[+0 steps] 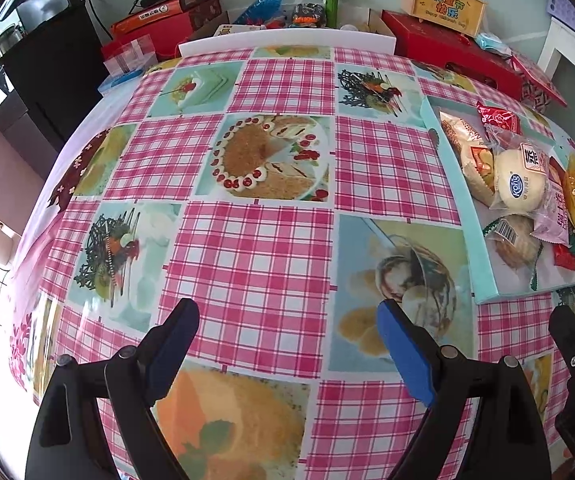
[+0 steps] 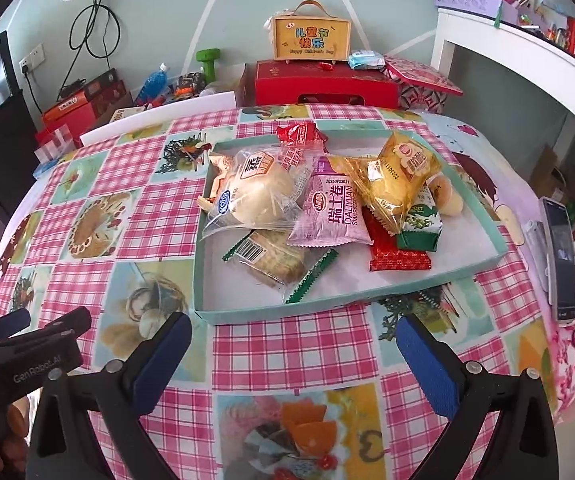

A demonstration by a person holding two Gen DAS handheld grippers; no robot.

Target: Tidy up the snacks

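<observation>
Over a desk (image 2: pixel 267 352) covered in a pink-checked cloth printed with desserts, the left gripper (image 1: pixel 287 344) hovers with its blue-padded fingers (image 1: pixel 403 356) spread wide and empty. To its right, the right gripper (image 2: pixel 293 354) hangs just in front of a shallow teal cardboard tray (image 2: pixel 319 302), fingers likewise released and holding nothing. Wrapped snacks lie heaped inside the tray: a clear-bagged white steamed bun (image 2: pixel 255 200) at left, a pink Swiss-roll packet (image 2: pixel 333 216) in the middle, a yellow cake pouch (image 2: pixel 397 176) at right. A white smartphone (image 2: pixel 563 248) rests near the desk's right edge.
</observation>
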